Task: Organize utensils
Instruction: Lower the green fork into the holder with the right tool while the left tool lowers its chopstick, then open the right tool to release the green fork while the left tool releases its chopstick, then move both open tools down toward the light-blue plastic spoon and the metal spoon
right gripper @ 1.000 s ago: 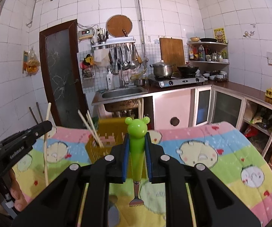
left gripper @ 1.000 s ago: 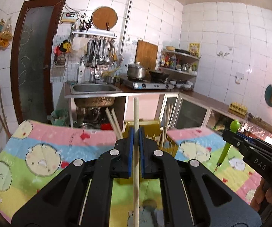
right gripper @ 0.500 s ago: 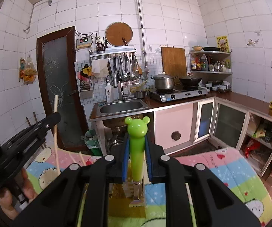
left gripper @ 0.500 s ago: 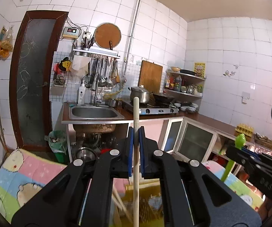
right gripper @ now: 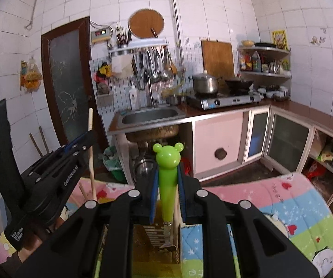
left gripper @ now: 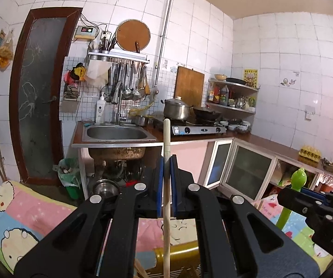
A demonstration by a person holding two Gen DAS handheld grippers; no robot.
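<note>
A white-tiled kitchen fills the background of both wrist views. At twelve o'clock stands the brown countertop (left gripper: 247, 139) holding a stainless steel sink (left gripper: 117, 133) and a steel gas stove (right gripper: 224, 100) with a lidded metal pot (left gripper: 175, 108) on it. At ten o'clock is the dark wooden door with frosted glass (left gripper: 39, 97).

Below lies a quilted cartoon-print table cover in pink, blue and green (right gripper: 282, 199), spreading from eight to four o'clock. On it sits a yellow plastic utensil holder (left gripper: 178, 254); in the left wrist view its rim shows at six o'clock, directly beneath the fingers, and in the right wrist view its slotted wall (right gripper: 157, 234) sits at six o'clock too.

The left gripper (left gripper: 166, 185) has its blue pads pressed together on a long pale wooden chopstick (left gripper: 166, 173), held upright, its top rising toward twelve o'clock and its lower end running down over the holder. From the right wrist view this gripper appears at nine o'clock.

The right gripper (right gripper: 167, 192) is clamped on the green plastic bear-headed fork (right gripper: 167, 178), bear head up, its small metal tines (right gripper: 167, 241) hanging just above the holder. From the left wrist view it appears at four o'clock.
</note>
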